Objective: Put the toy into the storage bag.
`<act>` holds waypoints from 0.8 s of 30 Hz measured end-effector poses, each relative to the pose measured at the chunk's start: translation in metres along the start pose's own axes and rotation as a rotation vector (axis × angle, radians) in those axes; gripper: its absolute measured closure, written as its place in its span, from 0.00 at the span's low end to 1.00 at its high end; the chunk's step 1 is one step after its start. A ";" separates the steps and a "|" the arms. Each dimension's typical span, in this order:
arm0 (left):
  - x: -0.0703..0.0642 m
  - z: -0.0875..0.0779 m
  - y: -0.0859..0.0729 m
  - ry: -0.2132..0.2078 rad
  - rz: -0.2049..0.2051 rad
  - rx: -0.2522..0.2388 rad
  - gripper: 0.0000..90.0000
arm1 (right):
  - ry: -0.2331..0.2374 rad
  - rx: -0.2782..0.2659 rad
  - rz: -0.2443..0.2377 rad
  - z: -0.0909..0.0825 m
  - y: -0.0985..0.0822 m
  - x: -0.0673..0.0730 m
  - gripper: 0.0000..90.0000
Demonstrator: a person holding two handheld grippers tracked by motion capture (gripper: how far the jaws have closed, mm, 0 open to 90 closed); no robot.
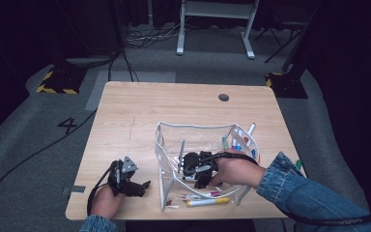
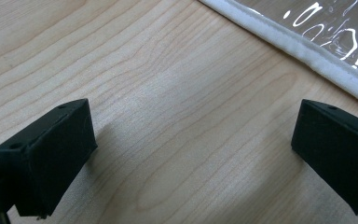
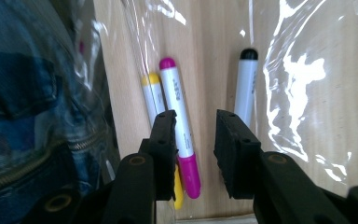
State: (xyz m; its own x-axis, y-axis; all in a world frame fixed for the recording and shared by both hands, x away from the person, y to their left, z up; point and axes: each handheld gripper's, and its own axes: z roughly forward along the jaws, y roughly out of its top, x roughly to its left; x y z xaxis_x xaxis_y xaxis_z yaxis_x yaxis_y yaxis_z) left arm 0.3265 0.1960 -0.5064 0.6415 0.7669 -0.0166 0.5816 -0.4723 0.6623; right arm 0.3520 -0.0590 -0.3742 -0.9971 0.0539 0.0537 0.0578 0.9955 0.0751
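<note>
A clear plastic pouch (image 1: 193,126) with white trim stands open on the wooden table (image 1: 125,116). My right gripper (image 1: 182,165) reaches down inside it. Its jaws (image 3: 195,121) stand a little apart with nothing pressed between the pads, so it is open. Below them on the pouch's floor lie a magenta-capped marker (image 3: 179,116), a yellow marker (image 3: 151,98) and a black-capped white marker (image 3: 245,88). My left gripper (image 1: 142,186) rests at the table's front left, wide open over bare wood (image 2: 193,126), with the pouch's white edge (image 2: 307,51) just beyond it.
Several more markers (image 1: 241,142) lean in the pouch's right end, and a yellow marker (image 1: 207,202) lies along its near side. A denim sleeve (image 3: 23,93) presses against the pouch wall. A dark round hole (image 1: 223,97) marks the table's far side. Cables cross the floor.
</note>
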 end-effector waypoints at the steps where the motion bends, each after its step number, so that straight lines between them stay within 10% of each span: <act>1: 0.000 0.000 0.000 0.000 0.000 0.000 0.00 | -0.005 -0.027 0.011 -0.006 -0.002 0.000 0.75; 11: 0.000 0.000 0.000 0.001 0.000 0.001 0.00 | -0.066 -0.272 0.128 -0.068 -0.048 -0.013 0.66; 24: 0.000 0.000 0.000 0.002 0.003 0.001 0.00 | -0.180 -0.478 0.365 -0.107 -0.159 -0.037 0.58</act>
State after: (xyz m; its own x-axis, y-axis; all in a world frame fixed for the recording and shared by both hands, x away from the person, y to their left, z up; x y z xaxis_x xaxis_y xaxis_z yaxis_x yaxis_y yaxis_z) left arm 0.3266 0.1961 -0.5063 0.6423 0.7664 -0.0127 0.5802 -0.4752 0.6615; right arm 0.3846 -0.2278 -0.2814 -0.8994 0.4372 -0.0058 0.3699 0.7678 0.5232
